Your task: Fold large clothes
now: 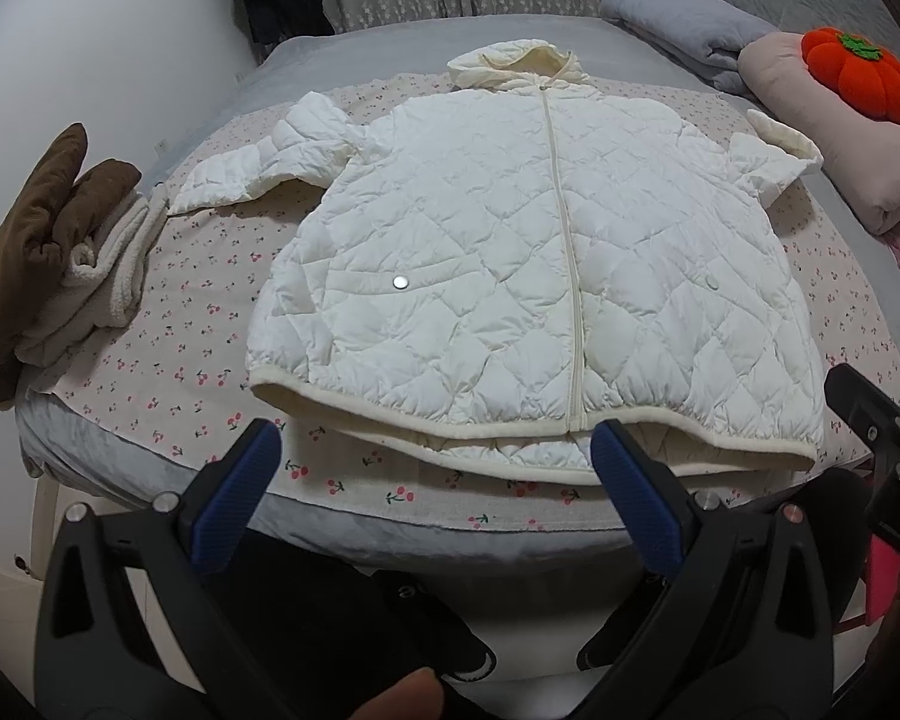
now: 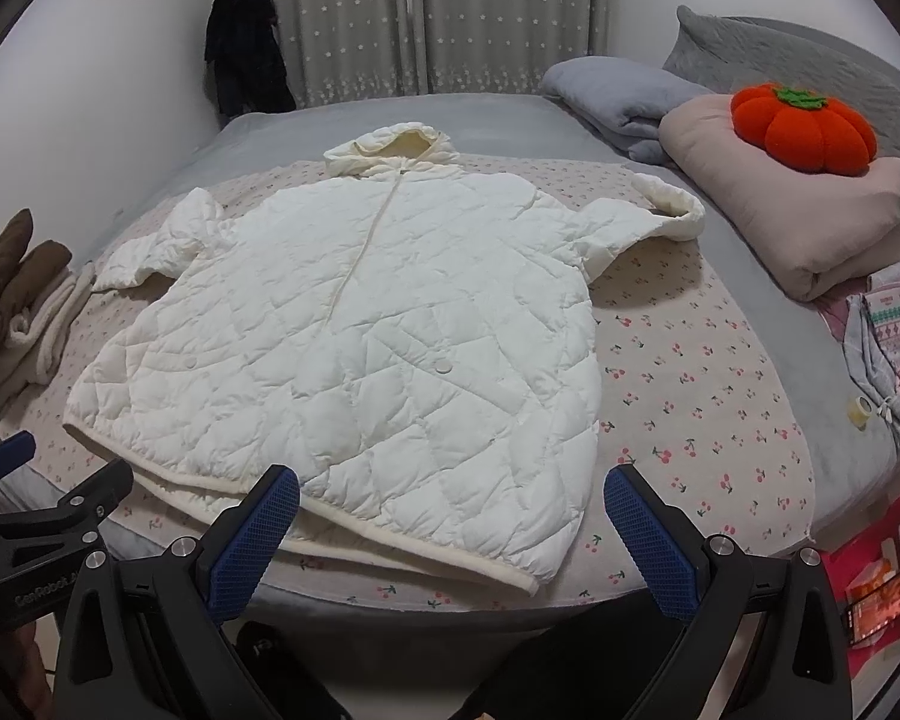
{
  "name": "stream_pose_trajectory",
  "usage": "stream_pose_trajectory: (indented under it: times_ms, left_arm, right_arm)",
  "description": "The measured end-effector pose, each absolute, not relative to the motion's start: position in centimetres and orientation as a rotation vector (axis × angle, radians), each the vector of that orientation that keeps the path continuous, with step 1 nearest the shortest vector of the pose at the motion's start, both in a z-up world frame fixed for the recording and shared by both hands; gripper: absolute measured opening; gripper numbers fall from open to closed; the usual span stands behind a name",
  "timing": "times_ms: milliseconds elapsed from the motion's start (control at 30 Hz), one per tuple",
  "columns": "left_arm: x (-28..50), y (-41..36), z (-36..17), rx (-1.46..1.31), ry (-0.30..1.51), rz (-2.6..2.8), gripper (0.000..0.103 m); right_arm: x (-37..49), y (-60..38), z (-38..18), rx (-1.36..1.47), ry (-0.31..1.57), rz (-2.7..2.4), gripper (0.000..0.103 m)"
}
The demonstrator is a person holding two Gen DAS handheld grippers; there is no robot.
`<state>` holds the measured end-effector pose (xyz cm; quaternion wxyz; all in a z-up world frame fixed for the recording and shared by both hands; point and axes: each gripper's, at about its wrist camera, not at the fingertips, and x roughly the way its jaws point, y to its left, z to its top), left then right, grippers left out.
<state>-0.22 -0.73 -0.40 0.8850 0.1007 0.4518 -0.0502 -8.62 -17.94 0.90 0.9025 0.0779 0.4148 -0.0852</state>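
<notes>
The left gripper (image 1: 435,456) and right gripper (image 2: 453,501) are both hovering with jaws apart, holding nothing, just short of the hem (image 2: 414,546). The white quilted jacket (image 1: 534,276) is lying flat on the bed (image 2: 840,462), its zipper axis running straight away toward the hood (image 1: 519,63). Neither gripper is looking clearly nearer.

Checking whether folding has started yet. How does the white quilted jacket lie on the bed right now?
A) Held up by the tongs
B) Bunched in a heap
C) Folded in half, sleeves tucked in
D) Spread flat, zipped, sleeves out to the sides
D: the white quilted jacket lies flat, front up with its zipper closed and sleeves out sideways; both tongs are open and empty.
</notes>
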Motion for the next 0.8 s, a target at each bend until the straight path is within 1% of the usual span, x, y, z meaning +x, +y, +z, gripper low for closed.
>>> stream_pose_trajectory:
  times_ms: [800]
  left_arm:
    - [0.4,0.5,-0.7,0.163,0.956,-0.102,0.103]
  right_arm:
    - [-8.5,-17.7,1.1,0.15,0.859,-0.174,0.103]
